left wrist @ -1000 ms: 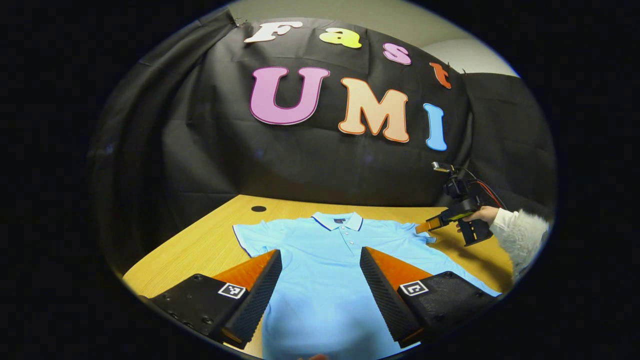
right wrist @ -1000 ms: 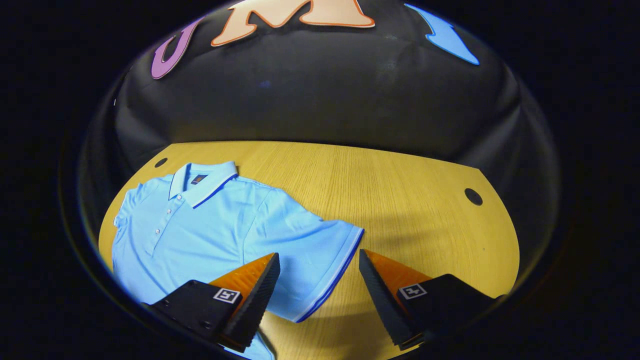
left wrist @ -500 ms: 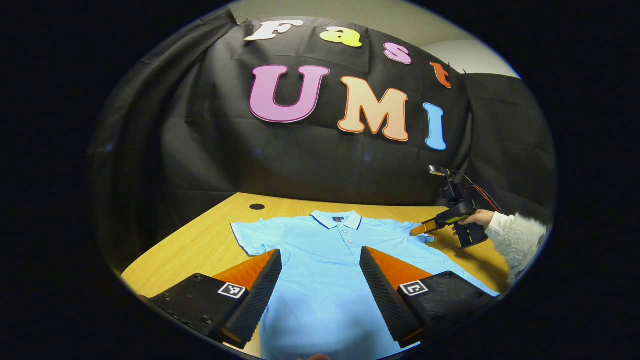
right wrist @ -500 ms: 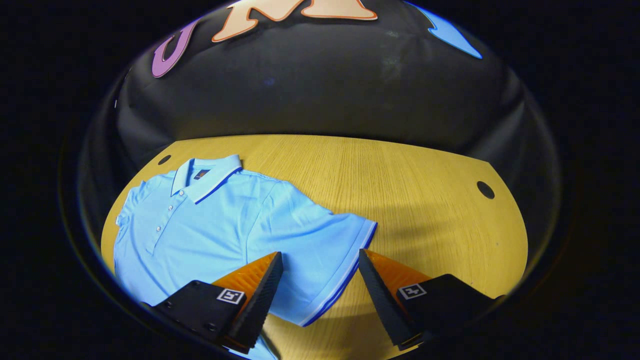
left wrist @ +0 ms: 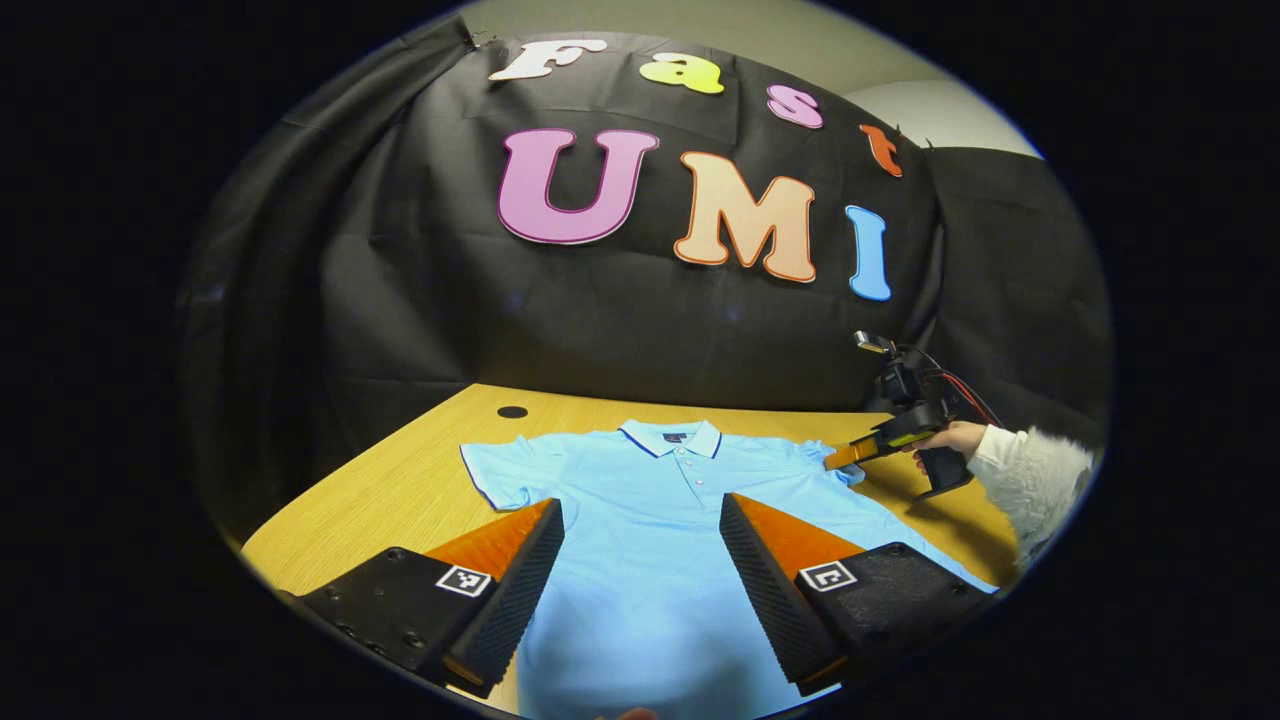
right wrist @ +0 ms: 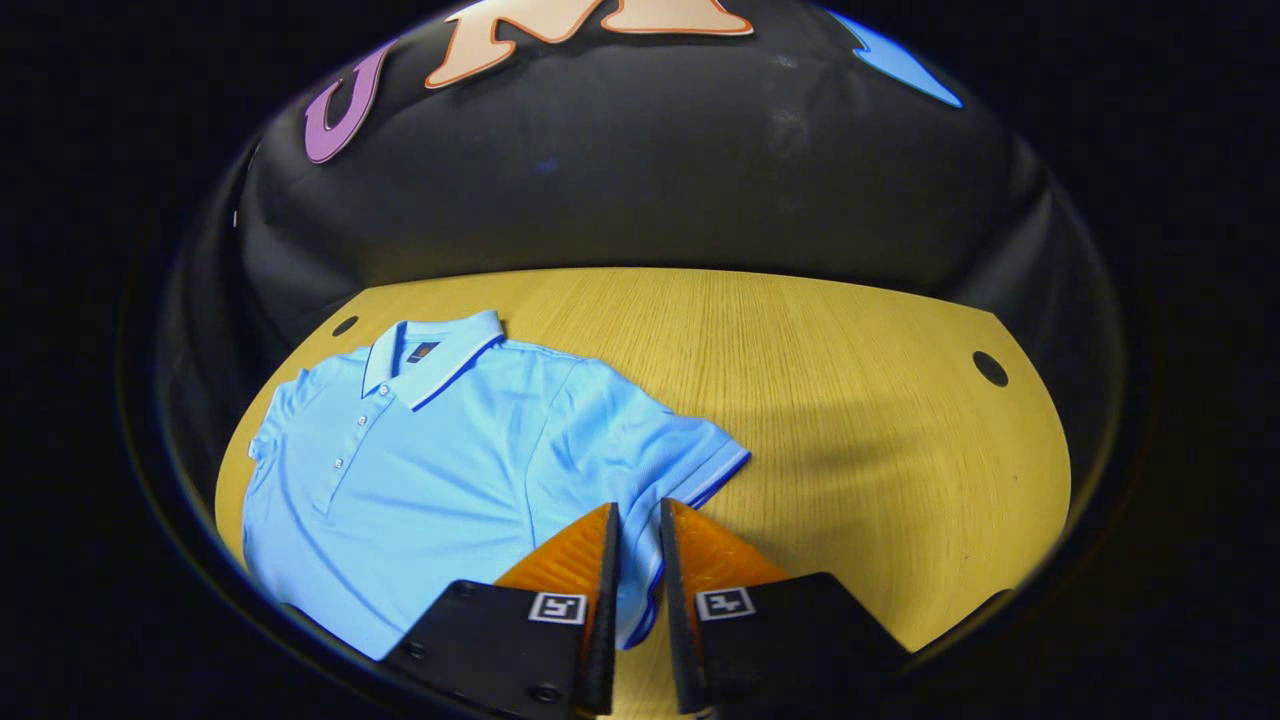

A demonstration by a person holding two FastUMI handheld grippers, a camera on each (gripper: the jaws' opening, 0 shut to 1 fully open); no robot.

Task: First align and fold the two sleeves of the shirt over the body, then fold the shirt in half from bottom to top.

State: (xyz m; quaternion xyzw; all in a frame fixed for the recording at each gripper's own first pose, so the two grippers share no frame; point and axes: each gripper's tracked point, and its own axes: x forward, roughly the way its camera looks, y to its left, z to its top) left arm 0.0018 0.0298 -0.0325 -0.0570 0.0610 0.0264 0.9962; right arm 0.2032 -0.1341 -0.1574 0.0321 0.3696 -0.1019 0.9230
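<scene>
Fingers of my right gripper [right wrist: 636,520] pinch the hem of the right sleeve [right wrist: 700,465]. Those of my left gripper [left wrist: 640,520] are wide apart above the shirt [left wrist: 650,530]. It is light blue with a dark-edged collar and lies flat on the wood table [right wrist: 860,400]. Its bottom edge is cut off from sight.

White fuzzy sleeve [left wrist: 1035,480], red cable [left wrist: 965,395].

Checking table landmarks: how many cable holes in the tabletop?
2: one hole at the far corner beside the shirt's collar, one hole at the opposite far corner. Others may be hidden.
</scene>
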